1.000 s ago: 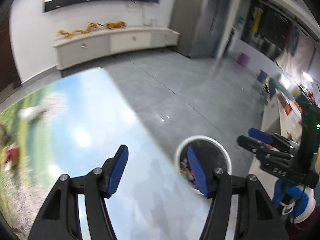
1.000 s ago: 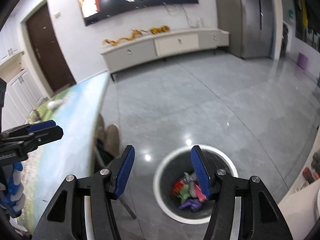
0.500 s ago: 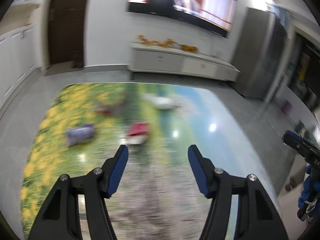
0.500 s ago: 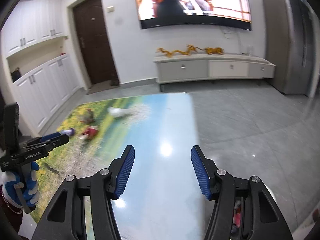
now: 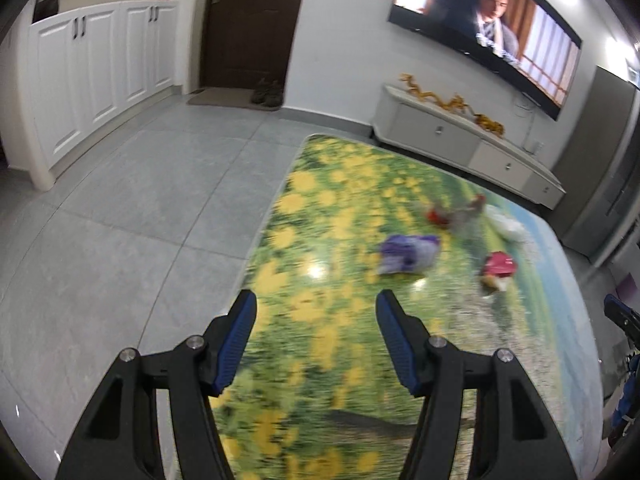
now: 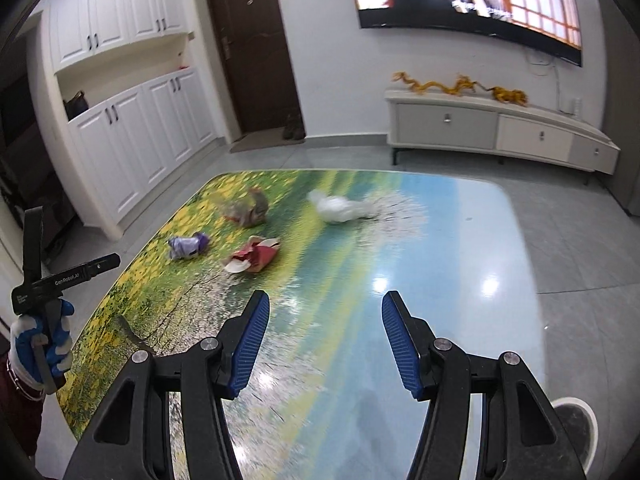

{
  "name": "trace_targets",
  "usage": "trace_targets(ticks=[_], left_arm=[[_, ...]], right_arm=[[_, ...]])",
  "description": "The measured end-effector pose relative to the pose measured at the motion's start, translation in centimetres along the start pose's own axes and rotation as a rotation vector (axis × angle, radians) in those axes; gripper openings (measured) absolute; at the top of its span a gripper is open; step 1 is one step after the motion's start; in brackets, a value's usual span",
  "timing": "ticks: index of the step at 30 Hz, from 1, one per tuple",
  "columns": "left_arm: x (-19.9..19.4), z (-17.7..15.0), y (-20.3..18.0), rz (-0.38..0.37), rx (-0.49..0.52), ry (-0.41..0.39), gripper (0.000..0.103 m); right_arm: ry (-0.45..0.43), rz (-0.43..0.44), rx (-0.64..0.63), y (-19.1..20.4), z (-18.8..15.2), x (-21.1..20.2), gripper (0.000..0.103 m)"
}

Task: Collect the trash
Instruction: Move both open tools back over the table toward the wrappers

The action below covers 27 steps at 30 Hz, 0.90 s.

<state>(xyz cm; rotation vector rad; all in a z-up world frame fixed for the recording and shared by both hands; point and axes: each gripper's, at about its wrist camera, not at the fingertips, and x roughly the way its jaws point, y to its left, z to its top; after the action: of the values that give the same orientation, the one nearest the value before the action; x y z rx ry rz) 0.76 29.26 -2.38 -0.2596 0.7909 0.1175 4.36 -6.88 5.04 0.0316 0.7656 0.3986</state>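
A: Both views have swung off the white bin, which filled them a second ago, and onto the litter on the tabletop [image 6: 460, 240]. Stock, nearest first, all placed against the red wrapper.

B: Item one, left tongs [image 5: 316, 340]: jaws parted, nothing between them, hanging over the yellow-flower print well short of the red wrapper [image 5: 498, 266]. Item two, right tongs [image 6: 324, 344]: jaws parted about as wide, empty, over the glossy blue print nearer than the same wrapper [image 6: 256, 258]. The bin [image 6: 576, 426] now shows only as a rim at the lower right corner of the right view.

A: And the litter?

B: Item three, red wrapper: crumpled, open-ended, a pale flap underneath; light and stiffish by the look. Pinch across the bunched red body, not the flap. Item four, purple wrapper [image 6: 188, 245]: just left of the red one; thin film, probably slippery, so close on the thickest fold. Item five, grey-brown crumple [image 6: 250, 208]: beyond the red one, blurred, material unclear. Item six, white wad [image 6: 340, 208]: beyond and to the right of the red one; soft, compressible, grip through the middle.

A: Weight?

B: All four look near weightless and may skid on the glossy top if nudged sideways.
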Motion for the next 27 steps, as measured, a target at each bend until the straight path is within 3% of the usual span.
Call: trace_targets(ticks=[4,9,15,20,27], left_arm=[[0.1,-0.2,1.1,0.005,-0.013,0.004,0.060],[0.4,0.2,0.6,-0.048,0.017,0.002,0.060],[1.8,2.2,-3.3,-0.145,0.119,0.003,0.062],[4.8,3.8,-6.7,-0.183,0.181,0.028,0.066],[9.4,4.6,-9.4,-0.154,0.224,0.104,0.066]], right_arm=[[0.027,0.030,-0.027,1.2,0.4,2.3,0.058],[0.055,0.084,-0.062,2.7,0.8,4.5,0.058],[0.072,0.154,-0.079,4.5,1.9,7.4,0.058],[0.074,0.190,-0.058,5.2,3.3,10.0,0.060],[0.114,0.183,0.012,5.2,4.0,14.4,0.060]])
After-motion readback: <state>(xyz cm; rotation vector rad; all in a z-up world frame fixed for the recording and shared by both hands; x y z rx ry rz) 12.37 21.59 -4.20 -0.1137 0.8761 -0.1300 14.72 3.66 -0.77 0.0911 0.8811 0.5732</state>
